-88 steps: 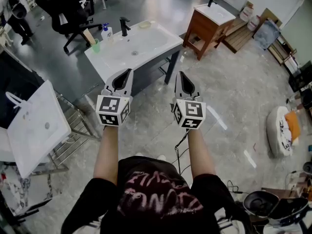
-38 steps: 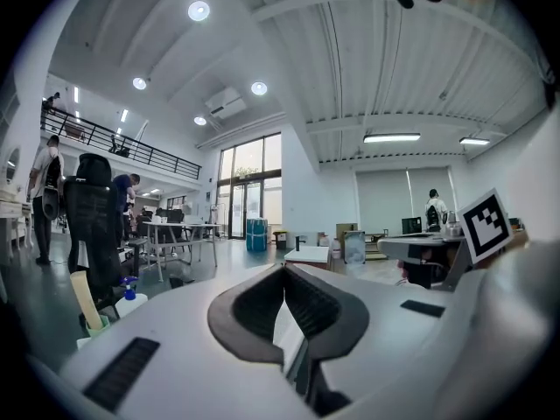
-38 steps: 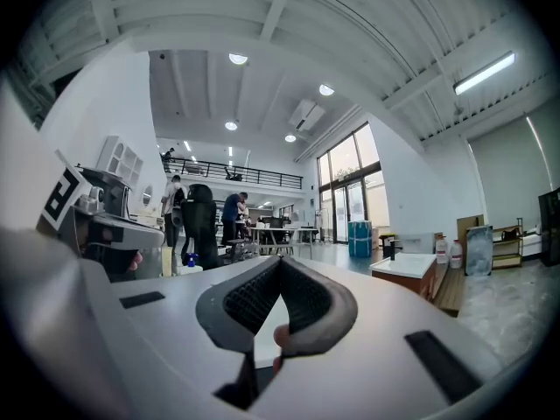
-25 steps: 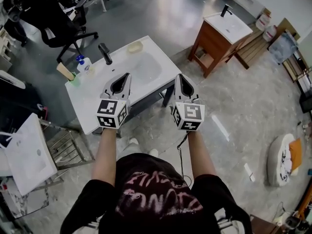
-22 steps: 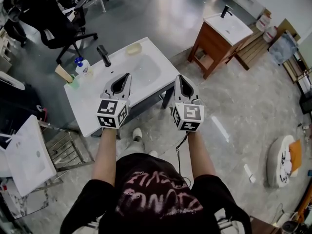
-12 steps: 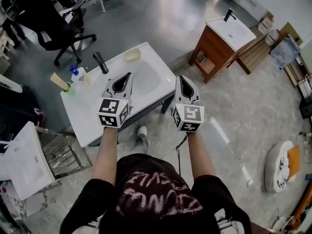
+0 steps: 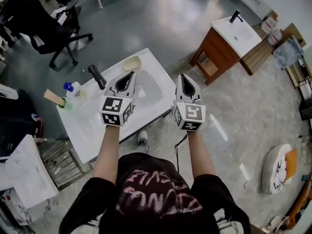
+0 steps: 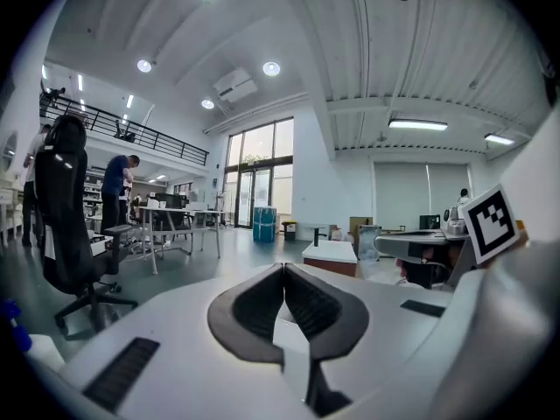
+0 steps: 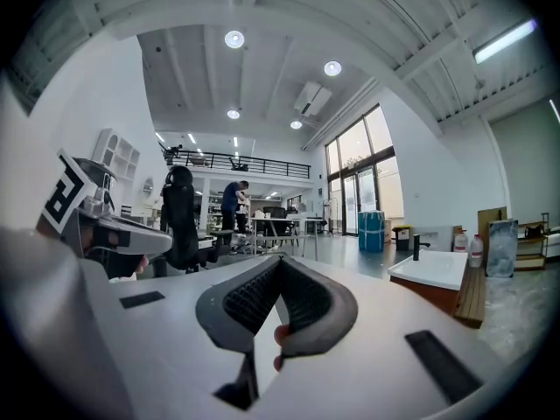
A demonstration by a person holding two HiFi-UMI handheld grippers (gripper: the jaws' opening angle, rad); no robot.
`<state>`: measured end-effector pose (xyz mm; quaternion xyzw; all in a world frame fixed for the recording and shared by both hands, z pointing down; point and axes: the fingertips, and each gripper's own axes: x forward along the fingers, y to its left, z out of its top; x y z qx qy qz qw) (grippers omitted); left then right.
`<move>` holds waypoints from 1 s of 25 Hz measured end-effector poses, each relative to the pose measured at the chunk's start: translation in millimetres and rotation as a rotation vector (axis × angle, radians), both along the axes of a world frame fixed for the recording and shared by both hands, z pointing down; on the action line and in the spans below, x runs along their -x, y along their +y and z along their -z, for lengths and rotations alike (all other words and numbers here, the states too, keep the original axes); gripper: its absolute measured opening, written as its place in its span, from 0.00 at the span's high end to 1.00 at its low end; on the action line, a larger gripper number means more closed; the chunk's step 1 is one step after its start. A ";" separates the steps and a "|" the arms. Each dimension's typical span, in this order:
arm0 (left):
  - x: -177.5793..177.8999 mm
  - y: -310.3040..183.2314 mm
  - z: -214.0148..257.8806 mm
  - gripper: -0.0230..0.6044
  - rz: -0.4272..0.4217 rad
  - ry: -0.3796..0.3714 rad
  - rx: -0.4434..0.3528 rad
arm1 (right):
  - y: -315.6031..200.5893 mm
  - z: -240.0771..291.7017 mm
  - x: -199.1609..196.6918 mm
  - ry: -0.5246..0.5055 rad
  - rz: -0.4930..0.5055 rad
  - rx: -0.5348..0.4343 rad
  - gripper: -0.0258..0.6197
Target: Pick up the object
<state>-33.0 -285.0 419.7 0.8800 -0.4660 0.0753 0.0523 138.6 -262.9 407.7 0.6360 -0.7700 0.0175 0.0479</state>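
Landmark: white washbasin (image 7: 92, 126) on dark frame.

- Left gripper (image 7: 130, 74): jaws pressed together, nothing between them, held over the basin's bowl.
- Right gripper (image 7: 183, 76): jaws also pressed together and empty, just past the basin's right edge, above the floor.
- On the basin's top:
  - pale yellow lump (image 7: 131, 63) at far rim
  - black tap (image 7: 96, 76) at far-left rim
  - blue-capped bottle (image 7: 72, 88) left of tap
  - green cup (image 7: 66, 103) at left corner
- Cannot tell which of these is the object; grippers touch none.
- Wooden vanity (image 7: 222, 45) well apart, to the basin's far right.
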 end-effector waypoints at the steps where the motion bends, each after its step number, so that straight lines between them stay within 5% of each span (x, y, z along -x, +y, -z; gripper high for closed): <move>1: -0.3 -9.5 -2.4 0.94 -0.003 -0.001 0.005 | -9.8 -1.3 0.5 -0.001 -0.003 0.002 0.94; 12: -10.5 -67.3 -24.3 0.94 -0.052 0.016 0.052 | -82.6 -12.5 13.8 -0.006 -0.009 0.017 0.94; 25: -16.3 -98.3 -31.3 0.94 0.023 -0.015 0.082 | -110.1 -13.0 -14.4 -0.018 0.033 0.026 0.94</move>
